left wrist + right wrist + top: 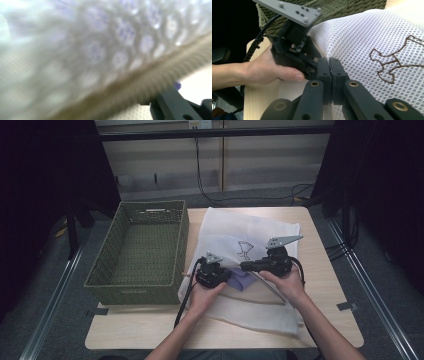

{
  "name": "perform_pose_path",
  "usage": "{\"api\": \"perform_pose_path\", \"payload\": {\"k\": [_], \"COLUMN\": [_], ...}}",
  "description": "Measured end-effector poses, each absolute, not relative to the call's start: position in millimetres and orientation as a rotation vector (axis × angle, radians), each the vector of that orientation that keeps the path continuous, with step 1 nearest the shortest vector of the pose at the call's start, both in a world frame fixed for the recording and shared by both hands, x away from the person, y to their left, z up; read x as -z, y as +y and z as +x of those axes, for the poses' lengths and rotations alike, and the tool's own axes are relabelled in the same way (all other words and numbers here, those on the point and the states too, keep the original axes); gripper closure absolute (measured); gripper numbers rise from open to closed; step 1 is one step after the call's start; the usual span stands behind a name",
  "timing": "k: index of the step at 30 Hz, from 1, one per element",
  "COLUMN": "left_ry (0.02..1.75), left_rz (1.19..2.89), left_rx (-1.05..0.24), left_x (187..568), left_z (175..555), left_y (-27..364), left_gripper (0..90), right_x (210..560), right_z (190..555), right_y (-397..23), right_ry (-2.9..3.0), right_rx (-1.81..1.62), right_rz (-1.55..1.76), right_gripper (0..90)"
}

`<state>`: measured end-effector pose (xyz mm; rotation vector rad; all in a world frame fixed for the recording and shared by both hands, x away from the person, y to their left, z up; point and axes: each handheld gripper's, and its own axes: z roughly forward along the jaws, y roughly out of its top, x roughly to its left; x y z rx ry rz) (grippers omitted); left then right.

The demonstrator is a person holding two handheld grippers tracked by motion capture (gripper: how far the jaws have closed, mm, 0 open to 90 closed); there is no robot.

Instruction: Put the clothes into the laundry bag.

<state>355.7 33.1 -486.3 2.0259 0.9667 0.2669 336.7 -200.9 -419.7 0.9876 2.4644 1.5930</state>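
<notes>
I have both grippers low in the centre of the high view, meeting over the white mesh bag [250, 232] that lies on the table [325, 285], just right of the green basket [142, 250]. My right gripper [329, 72] has its jaws pressed together with the bag's mesh pinched between them; in the right gripper view they sit at centre bottom, the mesh spreading to the right. My left gripper [220, 270] sits just left of it, the hand [265, 70] wrapped round its body at mid-left of that view. Its jaws I cannot tell: the left gripper view is a blur of mesh and the bag's zip [140, 85], which runs from lower left to upper right. A lilac item [245, 281] shows through the mesh between the two grippers. The only marking is a brown stitched outline [397, 62] at the right of the right gripper view; I read no letters or brand in it.
</notes>
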Motion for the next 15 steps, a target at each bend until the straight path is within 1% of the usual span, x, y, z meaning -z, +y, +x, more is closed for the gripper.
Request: {"api": "perform_pose_path", "payload": {"k": [3,7,9,11,15], "left_ry": [0.936,0.914,0.908,0.879,0.822], "left_rz": [2.052,2.042,2.029,2.072,2.115], "left_rx": [-0.280,-0.244,-0.191,-0.230,-0.253], "left_x": [481,473,470,466,455], "left_z": [351,350,354,354,348], "left_y": [36,37,37,36,41], "left_gripper": [60.7,59.7,60.8,61.0,58.9], "right_x": [419,418,417,416,413], "right_z": [337,336,336,336,338], "right_y": [-201,-204,-206,-208,-213], "right_ry": [2.459,2.451,2.442,2.432,2.413], "right_rx": [-1.597,-1.592,-1.594,-1.598,-1.608], "right_rz": [0.989,0.987,0.999,0.998,1.005], "right_gripper": [88.9,88.8,88.8,88.8,88.9]}}
